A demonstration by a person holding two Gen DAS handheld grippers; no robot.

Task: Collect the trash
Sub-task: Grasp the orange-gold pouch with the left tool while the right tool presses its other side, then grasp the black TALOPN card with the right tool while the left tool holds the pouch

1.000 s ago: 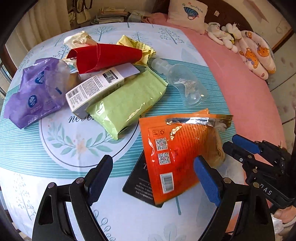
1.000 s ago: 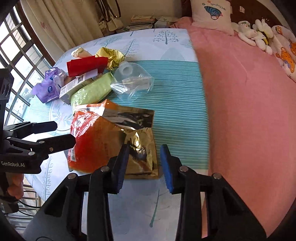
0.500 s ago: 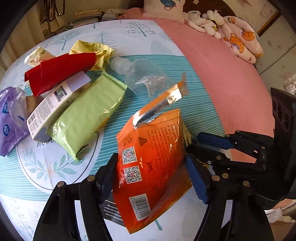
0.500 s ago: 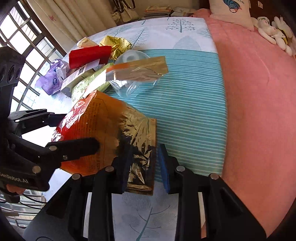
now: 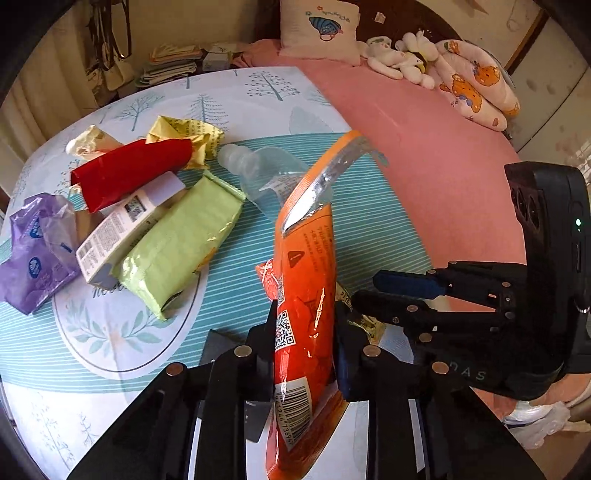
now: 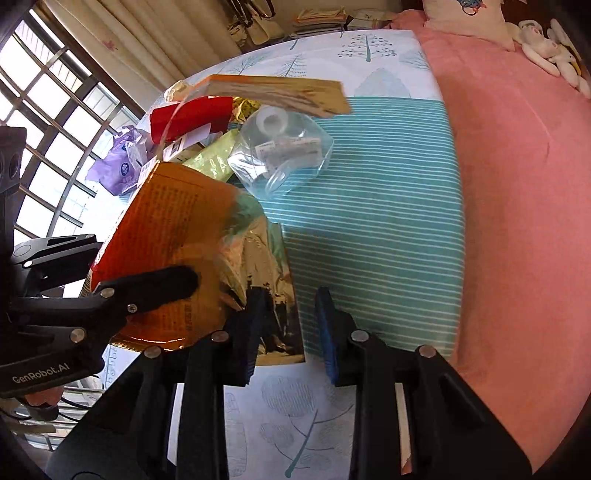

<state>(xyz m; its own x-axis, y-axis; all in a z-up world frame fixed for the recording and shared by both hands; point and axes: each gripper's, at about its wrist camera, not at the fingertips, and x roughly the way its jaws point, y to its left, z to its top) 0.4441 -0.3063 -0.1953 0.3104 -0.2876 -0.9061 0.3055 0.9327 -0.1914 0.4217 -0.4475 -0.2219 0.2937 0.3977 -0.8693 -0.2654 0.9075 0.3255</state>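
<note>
An orange snack bag (image 5: 303, 280) with a silver torn top stands upright off the bedspread. My left gripper (image 5: 304, 343) is closing on its lower part, and both pads press its sides. My right gripper (image 6: 288, 332) holds the bag's gold foil side (image 6: 266, 280); in the left wrist view it reaches in from the right (image 5: 373, 291). In the right wrist view, one left finger (image 6: 162, 284) lies across the orange bag (image 6: 173, 218). More trash lies behind: a green pack (image 5: 181, 243), a red wrapper (image 5: 136, 173), a yellow wrapper (image 5: 184, 133), a clear pouch (image 5: 266, 173) and a purple bag (image 5: 33, 254).
A white barcoded box (image 5: 122, 229) lies between the red wrapper and the green pack. A black card (image 5: 221, 350) sits under my left gripper. A pink sheet (image 5: 443, 166) covers the bed to the right, with a pillow (image 5: 319, 33) and plush toys (image 5: 476, 85) at its head. A window (image 6: 48, 122) is on the left.
The orange bag went from lying flat to standing upright, lifted by its gold side. My left gripper moved in around it and its jaws went from wide apart to pressing the bag.
</note>
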